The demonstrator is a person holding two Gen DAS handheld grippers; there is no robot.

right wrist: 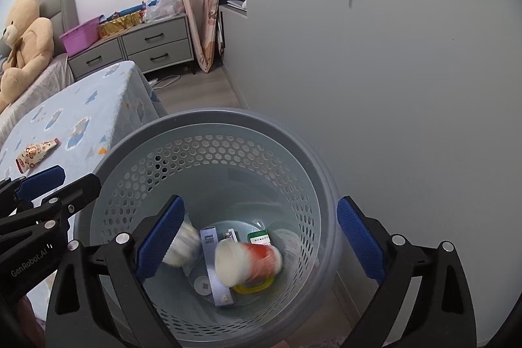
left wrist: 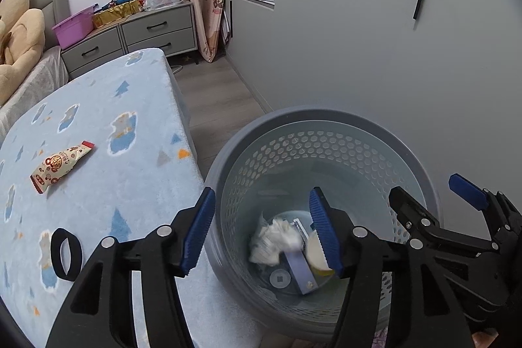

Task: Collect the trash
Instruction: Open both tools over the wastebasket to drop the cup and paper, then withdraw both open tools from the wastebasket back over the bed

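Note:
A grey perforated waste basket [left wrist: 326, 149] [right wrist: 208, 158] stands on the floor beside the bed. Inside lie a blurred crumpled white tissue [left wrist: 275, 242] [right wrist: 182, 245], a blurred red and white paper cup [right wrist: 248, 260], a purple box [right wrist: 215, 263] and a small green box [right wrist: 259, 238]. My left gripper [left wrist: 262, 232] is open and empty over the basket's left rim. My right gripper [right wrist: 261, 240] is open and empty above the basket. A snack wrapper [left wrist: 60, 165] [right wrist: 34, 154] and a black hair band [left wrist: 66, 254] lie on the blue bed cover [left wrist: 98, 119].
A grey wall [left wrist: 359, 38] stands right behind the basket. Grey drawers [left wrist: 153, 31] with a purple bin [left wrist: 73, 28] and bags stand at the back. A teddy bear [right wrist: 23, 44] sits at the far left. Wood floor [left wrist: 212, 93] runs between bed and wall.

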